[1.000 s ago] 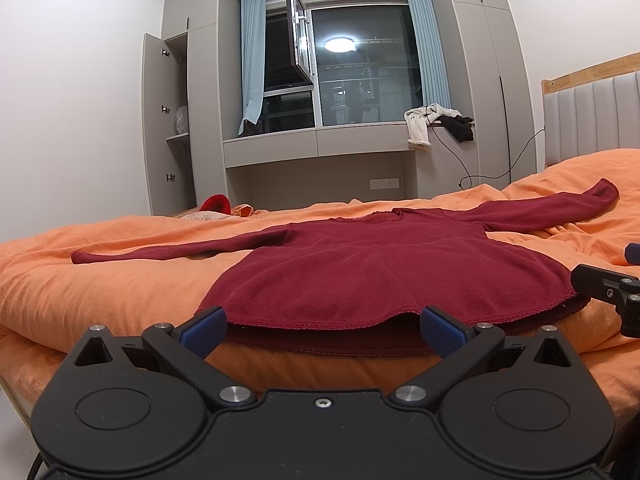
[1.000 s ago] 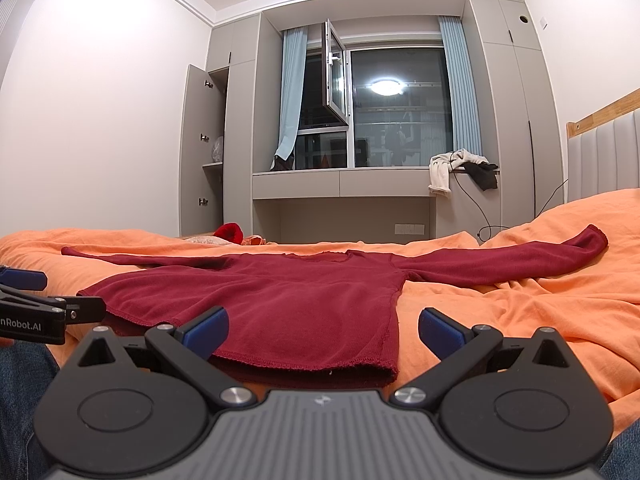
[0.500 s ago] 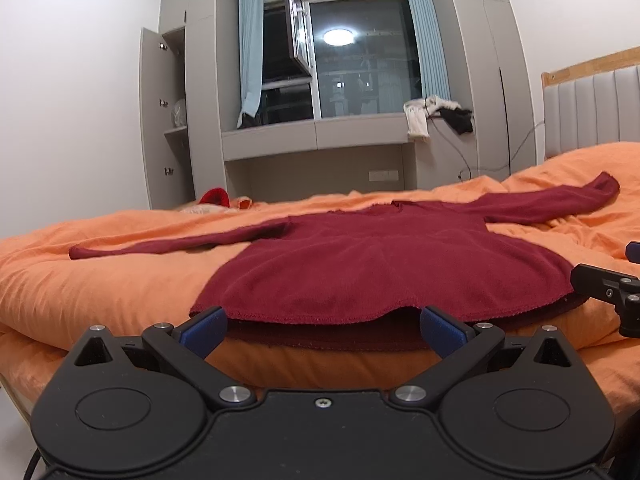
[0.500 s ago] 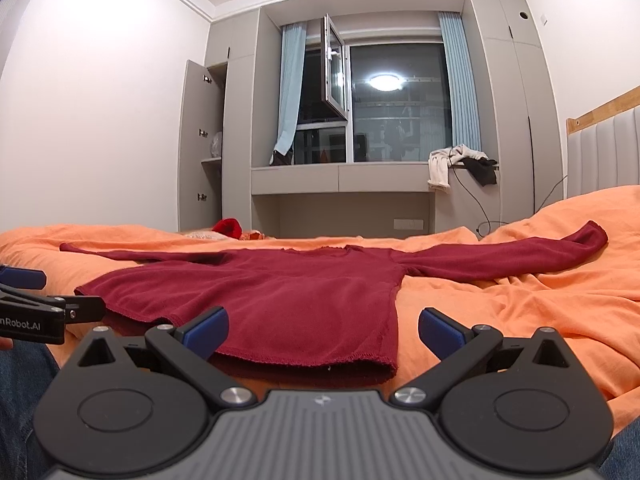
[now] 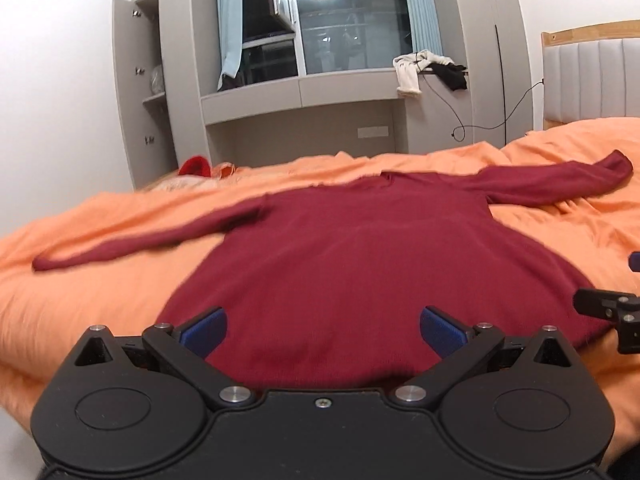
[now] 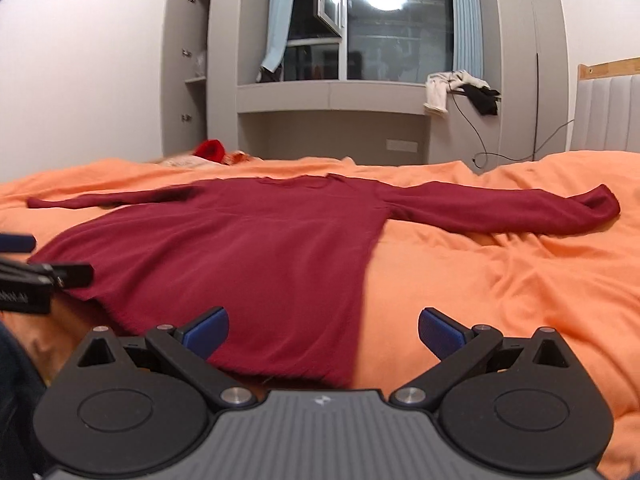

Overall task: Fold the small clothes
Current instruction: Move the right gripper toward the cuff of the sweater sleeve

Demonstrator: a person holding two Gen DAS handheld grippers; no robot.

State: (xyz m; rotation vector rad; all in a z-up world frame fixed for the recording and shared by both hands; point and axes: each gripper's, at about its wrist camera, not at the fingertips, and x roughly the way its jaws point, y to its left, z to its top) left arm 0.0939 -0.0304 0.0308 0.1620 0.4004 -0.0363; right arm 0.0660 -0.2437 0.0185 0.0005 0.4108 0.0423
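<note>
On orange bed, red top flat, sleeves spread, hem nearest. Left gripper gapes over hem's middle; right gripper gapes, empty, straddling its right corner, side seam running away.

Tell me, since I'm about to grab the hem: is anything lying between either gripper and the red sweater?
Nothing visible. The left gripper and right gripper hang open right at the near hem of the red sweater, with only orange bedding around.
</note>
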